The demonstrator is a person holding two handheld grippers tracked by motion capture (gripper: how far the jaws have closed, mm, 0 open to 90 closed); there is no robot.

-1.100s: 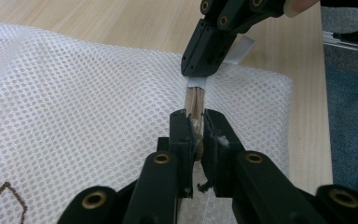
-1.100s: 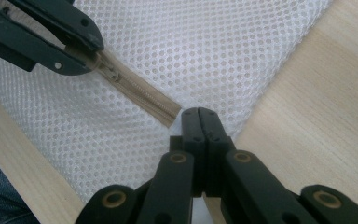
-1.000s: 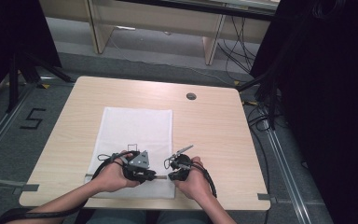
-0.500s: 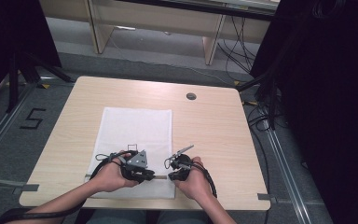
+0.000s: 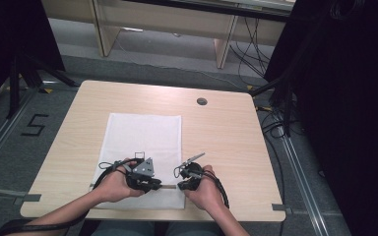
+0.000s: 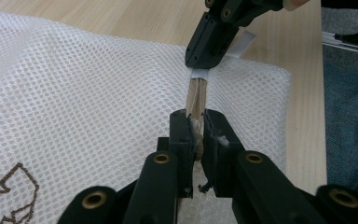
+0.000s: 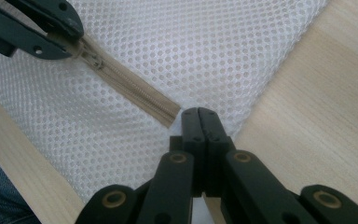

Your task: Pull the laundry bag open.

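Observation:
A white mesh bag (image 5: 142, 132) lies flat on the table, with a beige zipper (image 7: 135, 91) along its near edge. My left gripper (image 6: 196, 122) is shut on the zipper pull (image 7: 93, 58), which sits between its jaws. A short way along the zipper, my right gripper (image 7: 198, 114) is shut on the bag's fabric at the zipper's end, beside a white tab (image 6: 242, 44). In the high view the left gripper (image 5: 160, 187) and right gripper (image 5: 179, 186) face each other tip to tip over the bag's near right corner.
The light wooden table (image 5: 226, 137) has a round cable hole (image 5: 202, 101) at the back right. Its front edge lies just below the person's hands. A brown stitched mark (image 6: 14, 186) shows on the mesh. Black curtains and cables stand at the right.

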